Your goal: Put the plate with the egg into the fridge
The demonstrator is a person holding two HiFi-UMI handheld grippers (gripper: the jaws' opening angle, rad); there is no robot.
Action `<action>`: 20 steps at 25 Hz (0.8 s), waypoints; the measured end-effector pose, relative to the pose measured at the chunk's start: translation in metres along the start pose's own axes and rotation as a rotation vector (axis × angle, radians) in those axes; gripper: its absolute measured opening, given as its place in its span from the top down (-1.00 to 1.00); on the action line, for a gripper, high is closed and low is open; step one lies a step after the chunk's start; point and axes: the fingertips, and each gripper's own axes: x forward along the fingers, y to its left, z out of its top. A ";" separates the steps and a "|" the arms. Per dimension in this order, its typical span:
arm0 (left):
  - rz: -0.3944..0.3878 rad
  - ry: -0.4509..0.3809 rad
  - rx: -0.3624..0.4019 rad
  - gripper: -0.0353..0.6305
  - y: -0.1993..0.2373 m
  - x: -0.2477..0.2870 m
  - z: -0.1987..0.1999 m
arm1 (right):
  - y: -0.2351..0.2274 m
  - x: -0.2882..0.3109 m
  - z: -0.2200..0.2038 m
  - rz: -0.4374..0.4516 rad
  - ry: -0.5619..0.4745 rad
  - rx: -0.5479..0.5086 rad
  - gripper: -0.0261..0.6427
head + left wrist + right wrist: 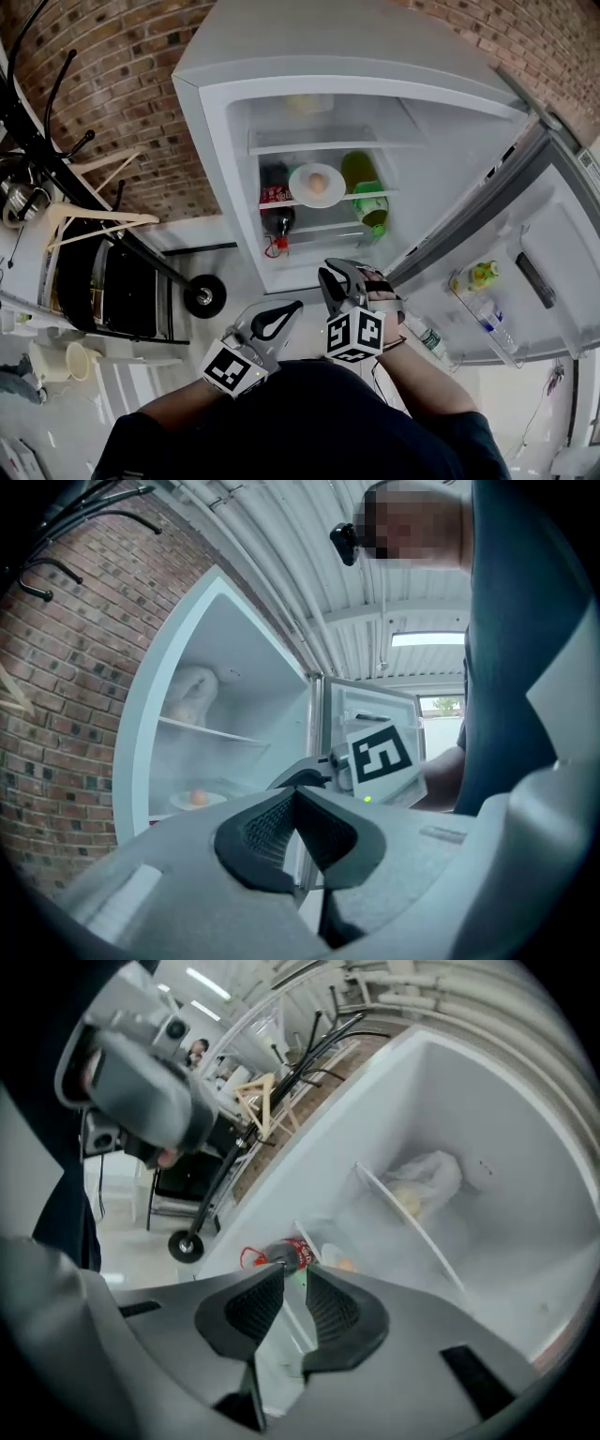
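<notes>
Plate (300,191) with egg (318,182) on fridge shelf (339,198), right tool (293,1275) jaws apart

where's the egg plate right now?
Head view: the plate with the egg sits mid-fridge on the middle shelf, between a dark soda bottle at left and a green bottle at right.

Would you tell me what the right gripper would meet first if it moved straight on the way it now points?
Probably the dark red-labelled bottle in the fridge, seen just above the open jaws of the right gripper, beside the plate with the egg; depth is unclear.
</notes>
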 end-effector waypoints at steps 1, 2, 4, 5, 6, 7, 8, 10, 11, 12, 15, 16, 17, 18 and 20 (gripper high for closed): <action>-0.003 0.003 0.001 0.88 -0.001 0.001 0.000 | 0.003 -0.007 0.003 0.020 -0.024 0.073 0.69; -0.006 0.005 0.003 0.88 -0.002 0.001 0.000 | 0.007 -0.013 0.005 0.043 -0.048 0.144 0.70; -0.011 0.008 0.008 0.88 -0.004 0.003 0.000 | 0.015 -0.025 0.010 0.084 -0.098 0.270 0.75; -0.014 0.010 0.009 0.88 -0.005 0.003 0.000 | 0.018 -0.030 0.012 0.099 -0.121 0.318 0.78; -0.016 0.012 0.010 0.88 -0.006 0.004 0.000 | 0.020 -0.035 0.014 0.110 -0.142 0.355 0.81; -0.018 0.013 0.010 0.88 -0.008 0.004 0.000 | 0.022 -0.039 0.016 0.118 -0.161 0.385 0.83; -0.019 0.015 0.010 0.88 -0.009 0.004 0.000 | 0.023 -0.044 0.019 0.126 -0.180 0.413 0.84; -0.021 0.015 0.012 0.88 -0.011 0.005 -0.001 | 0.025 -0.053 0.025 0.150 -0.228 0.477 0.86; -0.022 0.015 0.014 0.88 -0.012 0.005 0.000 | 0.025 -0.058 0.028 0.167 -0.257 0.518 0.87; -0.023 0.015 0.017 0.88 -0.012 0.005 -0.001 | 0.025 -0.062 0.031 0.187 -0.288 0.565 0.88; -0.029 0.019 0.018 0.88 -0.015 0.005 -0.003 | 0.027 -0.071 0.038 0.251 -0.373 0.723 0.89; -0.030 0.020 0.017 0.88 -0.016 0.005 -0.004 | 0.028 -0.072 0.038 0.267 -0.391 0.766 0.89; -0.031 0.020 0.016 0.88 -0.016 0.005 -0.004 | 0.030 -0.073 0.038 0.277 -0.402 0.796 0.89; -0.032 0.020 0.015 0.88 -0.016 0.005 -0.004 | 0.031 -0.073 0.037 0.281 -0.409 0.812 0.89; -0.033 0.018 0.014 0.88 -0.017 0.006 -0.004 | 0.030 -0.074 0.036 0.280 -0.420 0.819 0.89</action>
